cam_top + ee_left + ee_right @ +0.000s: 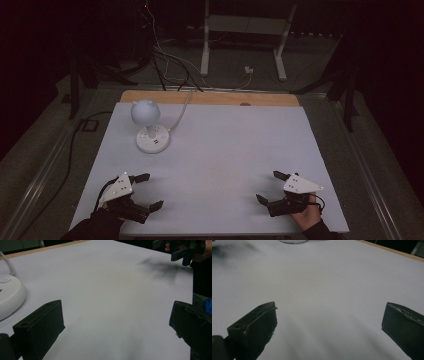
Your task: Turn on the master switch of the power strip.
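My left gripper (154,190) rests at the table's near left and stands open, nothing between its jaws. At the near right my right gripper (266,186) is held by a hand and is open as well, with nothing in it. A white round socket base (153,140) with a pale globe lamp (145,112) on top stands at the far left of the white table top (225,145). In the left gripper view the base (10,295) lies left of the wide-apart jaws, and the right gripper (182,251) sits far off. The base's edge (293,241) shows at the top of the right gripper view.
A white cable (181,112) runs from the base off the table's far edge, where a wooden strip (210,97) shows. Behind the table stand a white frame (245,35) and loose wires on a dark floor.
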Available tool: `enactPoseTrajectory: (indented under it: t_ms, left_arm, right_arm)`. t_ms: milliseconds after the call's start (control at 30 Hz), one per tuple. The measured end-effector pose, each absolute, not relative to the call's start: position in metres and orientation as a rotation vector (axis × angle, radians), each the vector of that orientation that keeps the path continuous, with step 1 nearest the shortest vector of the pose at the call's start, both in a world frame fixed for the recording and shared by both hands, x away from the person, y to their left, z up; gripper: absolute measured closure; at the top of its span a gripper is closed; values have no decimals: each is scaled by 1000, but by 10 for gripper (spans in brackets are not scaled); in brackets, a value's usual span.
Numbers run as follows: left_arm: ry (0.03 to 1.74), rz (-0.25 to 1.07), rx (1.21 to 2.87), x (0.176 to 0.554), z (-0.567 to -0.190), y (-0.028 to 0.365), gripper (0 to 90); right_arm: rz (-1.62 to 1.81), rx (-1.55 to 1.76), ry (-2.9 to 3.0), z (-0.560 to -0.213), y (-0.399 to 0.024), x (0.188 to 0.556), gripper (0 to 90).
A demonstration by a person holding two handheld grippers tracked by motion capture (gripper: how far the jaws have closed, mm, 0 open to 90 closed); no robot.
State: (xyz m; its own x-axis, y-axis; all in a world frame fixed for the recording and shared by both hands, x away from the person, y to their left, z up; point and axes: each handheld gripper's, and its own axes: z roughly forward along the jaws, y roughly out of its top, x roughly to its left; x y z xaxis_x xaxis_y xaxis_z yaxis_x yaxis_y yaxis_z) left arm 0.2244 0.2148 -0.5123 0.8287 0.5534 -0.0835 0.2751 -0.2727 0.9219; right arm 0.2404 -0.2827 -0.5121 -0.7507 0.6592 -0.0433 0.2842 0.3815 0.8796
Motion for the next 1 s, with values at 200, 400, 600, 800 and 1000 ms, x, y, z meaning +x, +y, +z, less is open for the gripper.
enactPoseTrajectory:
  t_ms: [200,400,600,800,1000]
  left_arm:
    - [613,308,1881,224,-513,214,0]
    - [611,309,1889,224,-513,214,0]
    - [601,290,1902,224,-513,211,0]
    - [596,237,1919,225,-513,209,0]
    - [578,201,1945,224,-512,205,0]
  right_arm:
    - [1324,817,2265,-512,-281,240,0]
    - [1331,798,2277,-512,-277,238,0]
    - [1360,823,2264,-511,-279,238,0]
    - [1372,823,2270,-510,-278,237,0]
    - [1376,809,2269,-509,-276,236,0]
